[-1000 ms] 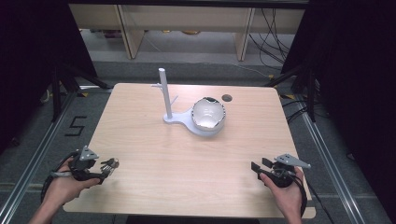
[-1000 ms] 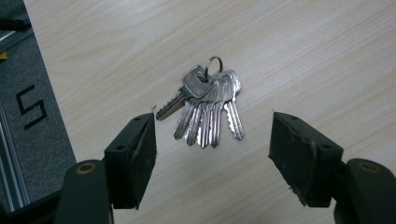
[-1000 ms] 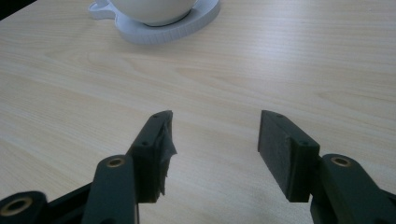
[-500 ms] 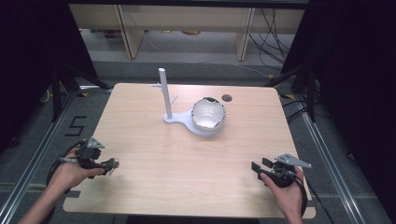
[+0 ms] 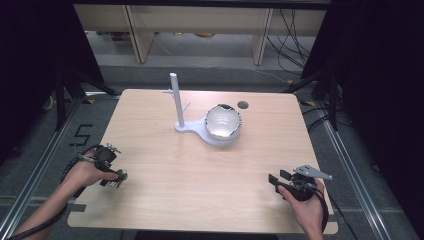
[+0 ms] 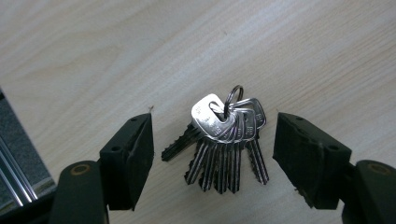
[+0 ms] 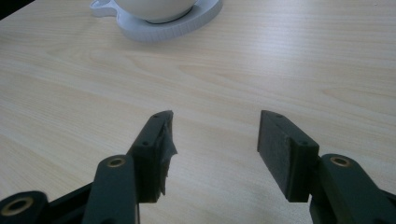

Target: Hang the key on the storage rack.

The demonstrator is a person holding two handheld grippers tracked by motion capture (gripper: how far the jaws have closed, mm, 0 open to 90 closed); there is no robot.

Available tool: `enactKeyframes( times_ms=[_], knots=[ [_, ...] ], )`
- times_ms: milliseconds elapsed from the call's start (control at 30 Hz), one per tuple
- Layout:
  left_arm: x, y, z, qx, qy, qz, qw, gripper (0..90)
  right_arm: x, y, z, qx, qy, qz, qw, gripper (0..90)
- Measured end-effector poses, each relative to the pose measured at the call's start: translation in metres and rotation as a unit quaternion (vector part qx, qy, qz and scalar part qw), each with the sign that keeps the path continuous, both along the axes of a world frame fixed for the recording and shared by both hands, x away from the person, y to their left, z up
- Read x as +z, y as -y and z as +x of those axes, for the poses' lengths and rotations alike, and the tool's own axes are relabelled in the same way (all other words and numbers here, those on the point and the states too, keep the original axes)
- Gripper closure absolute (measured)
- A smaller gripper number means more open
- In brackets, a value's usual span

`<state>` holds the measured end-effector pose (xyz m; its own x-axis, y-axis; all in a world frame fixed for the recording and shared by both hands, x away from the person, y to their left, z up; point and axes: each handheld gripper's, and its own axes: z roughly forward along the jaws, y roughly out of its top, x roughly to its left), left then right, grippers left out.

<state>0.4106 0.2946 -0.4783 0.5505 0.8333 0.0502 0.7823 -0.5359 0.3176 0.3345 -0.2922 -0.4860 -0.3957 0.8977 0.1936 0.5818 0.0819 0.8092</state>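
Item, bunch of keys (image 6: pixel 224 140): we now hold the left gripper (image 6: pixel 212 151) lowered over it, having tipped down from its earlier level pose, jaws wide either side, keys flat on the table (image 6: pixel 116 56) between them, ready for closing; right gripper (image 7: pixel 212 149) wide, empty.

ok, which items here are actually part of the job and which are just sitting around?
In play:
- bunch of keys, flat on the table between the open jaws
- left gripper, open, straddling the keys

Just sitting there:
- right gripper, open over bare wood
- white stand with upright post, far side of the table
- white bowl on the stand's round base
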Motion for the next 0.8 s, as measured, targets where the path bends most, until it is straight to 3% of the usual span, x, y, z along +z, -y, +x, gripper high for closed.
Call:
enactKeyframes(
  times_ms=[33, 133, 167, 200, 267, 300, 433, 567, 600, 733, 767, 800],
  knots=[
    [-0.001, 0.0, 0.001, -0.009, -0.005, 0.006, 0.9999, 28.0, 0.0, 0.001, 0.0, -0.001, -0.002, -0.005, 1.0, 46.1],
    [-0.005, 0.005, 0.003, 0.0, -0.011, 0.002, 0.9999, 27.7, 0.0, 0.0, 0.0, -0.001, -0.004, -0.005, 1.0, 46.1],
    [-0.007, 0.007, 0.001, 0.022, -0.012, -0.009, 0.9996, 27.4, 0.001, 0.0, 0.0, -0.001, -0.003, -0.006, 1.0, 46.1],
    [-0.006, 0.008, 0.002, 0.024, -0.019, -0.007, 0.9995, 27.3, 0.001, 0.0, 0.0, 0.0, -0.003, -0.006, 1.0, 46.1],
    [-0.006, 0.007, 0.005, 0.005, -0.014, 0.006, 0.9999, 27.4, 0.001, 0.0, -0.001, 0.0, -0.003, -0.006, 1.0, 46.1],
    [-0.005, 0.009, 0.004, 0.022, -0.032, 0.005, 0.9993, 27.4, 0.001, 0.0, -0.001, 0.0, -0.003, -0.006, 1.0, 46.1],
    [-0.006, 0.009, 0.007, 0.023, -0.049, 0.012, 0.9984, 27.6, 0.001, 0.0, 0.0, 0.001, -0.004, -0.006, 1.0, 46.1],
    [-0.01, 0.008, 0.011, 0.026, -0.052, 0.011, 0.9983, 27.5, 0.001, 0.0, 0.0, 0.0, -0.004, -0.005, 1.0, 46.1],
    [-0.012, 0.009, 0.01, 0.038, -0.054, 0.003, 0.9978, 27.6, 0.001, 0.0, 0.0, -0.001, -0.005, -0.006, 1.0, 46.1],
    [-0.012, 0.009, 0.011, 0.037, -0.059, -0.001, 0.9976, 29.1, -0.001, 0.001, 0.001, 0.002, 0.006, 0.003, 1.0, 46.1],
    [-0.012, 0.008, 0.011, 0.038, -0.062, -0.004, 0.9974, 29.1, -0.001, -0.002, -0.001, -0.005, -0.006, 0.02, 0.9998, 46.1],
    [-0.01, 0.008, 0.011, 0.034, -0.069, -0.001, 0.9971, 32.2, 0.0, -0.002, -0.001, -0.005, -0.013, 0.019, 0.9997, 46.1]
  ],
)
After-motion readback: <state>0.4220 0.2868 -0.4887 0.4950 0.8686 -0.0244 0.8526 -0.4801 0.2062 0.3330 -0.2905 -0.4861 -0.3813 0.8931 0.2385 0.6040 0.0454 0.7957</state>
